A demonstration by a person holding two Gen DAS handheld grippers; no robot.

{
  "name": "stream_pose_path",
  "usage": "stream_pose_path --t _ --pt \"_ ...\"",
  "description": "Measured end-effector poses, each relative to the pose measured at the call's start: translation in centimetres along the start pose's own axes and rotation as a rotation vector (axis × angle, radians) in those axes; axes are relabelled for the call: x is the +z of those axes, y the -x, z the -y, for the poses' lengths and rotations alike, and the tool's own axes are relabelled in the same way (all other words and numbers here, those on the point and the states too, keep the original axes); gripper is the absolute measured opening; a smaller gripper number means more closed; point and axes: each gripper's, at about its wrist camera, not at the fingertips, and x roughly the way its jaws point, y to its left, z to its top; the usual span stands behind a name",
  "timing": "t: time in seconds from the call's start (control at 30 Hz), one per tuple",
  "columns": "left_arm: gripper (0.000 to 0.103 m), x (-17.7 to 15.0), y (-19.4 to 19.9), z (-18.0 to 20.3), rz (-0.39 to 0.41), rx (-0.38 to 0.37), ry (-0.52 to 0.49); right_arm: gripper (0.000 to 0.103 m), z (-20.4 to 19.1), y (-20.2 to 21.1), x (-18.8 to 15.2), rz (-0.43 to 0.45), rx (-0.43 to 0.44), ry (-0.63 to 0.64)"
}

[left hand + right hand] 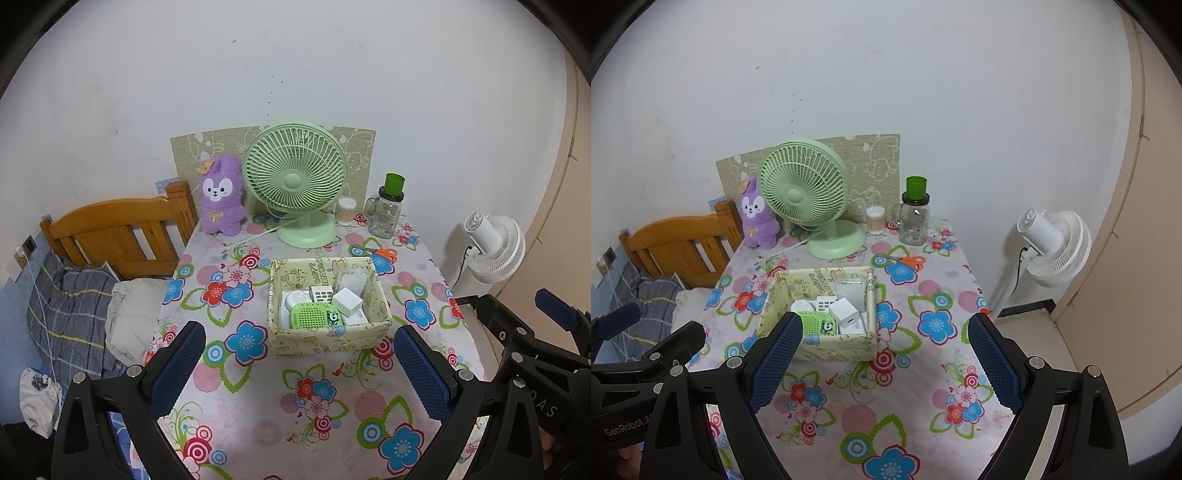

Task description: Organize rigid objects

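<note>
Yellow cartoon box (pixel 328 339) on the flowery surface (pixel 317 410), just ahead of the left tongs (pixel 301 363), packed: green speaker-looking gadget (pixel 316 315) lying flat with its long axis crosswise, white cube charger (pixel 348 301) tilted on top, little remote (pixel 320 295) behind, more white bits underneath. Left tongs spread wide, nothing pinched, angled down at the box. Right tongs (pixel 884 363) same deal, spread and empty, box ahead and slightly left of them.
</note>
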Motion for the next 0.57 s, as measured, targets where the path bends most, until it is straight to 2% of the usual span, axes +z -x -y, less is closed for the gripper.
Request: stream_pose_path --t 0.57 --pt "0.103 0.7 -2.0 -0.8 -0.041 -0.011 0.012 0.093 -0.5 -2.0 0.6 -0.037 -0.003 0.000"
